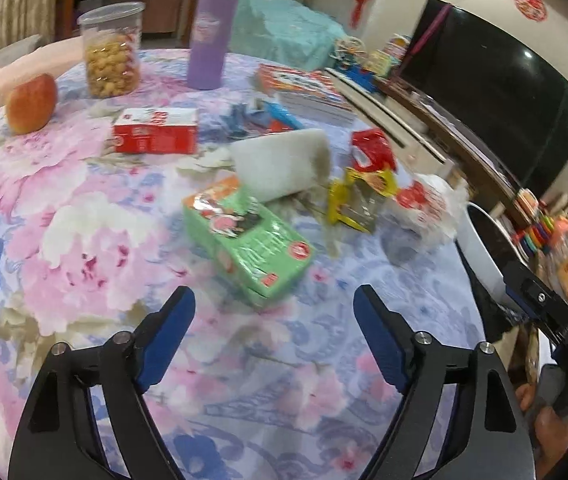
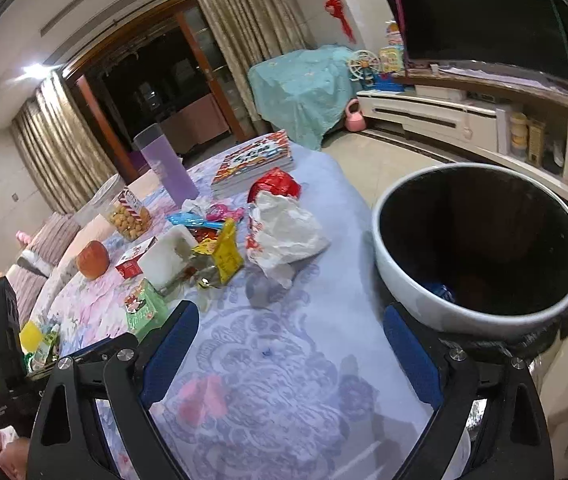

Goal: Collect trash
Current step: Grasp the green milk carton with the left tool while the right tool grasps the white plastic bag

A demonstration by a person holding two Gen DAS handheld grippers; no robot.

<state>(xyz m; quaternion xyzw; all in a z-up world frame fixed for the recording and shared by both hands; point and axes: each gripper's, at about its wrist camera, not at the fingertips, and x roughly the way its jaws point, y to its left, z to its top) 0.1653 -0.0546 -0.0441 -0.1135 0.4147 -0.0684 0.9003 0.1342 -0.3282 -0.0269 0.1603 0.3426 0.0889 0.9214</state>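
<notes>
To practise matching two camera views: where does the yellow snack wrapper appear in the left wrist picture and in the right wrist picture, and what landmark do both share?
Left wrist: yellow snack wrapper lies right of centre, beside the white foam block.
Right wrist: wrapper lies left of centre, right of the foam block.
Shared landmark: purple bottle standing at the table's far side.

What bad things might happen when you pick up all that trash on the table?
1. The apple and the purple bottle stand close to the wrappers; they might get swept up or knocked over by mistake.
2. The crumpled white bag is light and floppy, so it may slip from the open right gripper.
3. The bin sits off the table edge; a short drop could land on the floor.
</notes>
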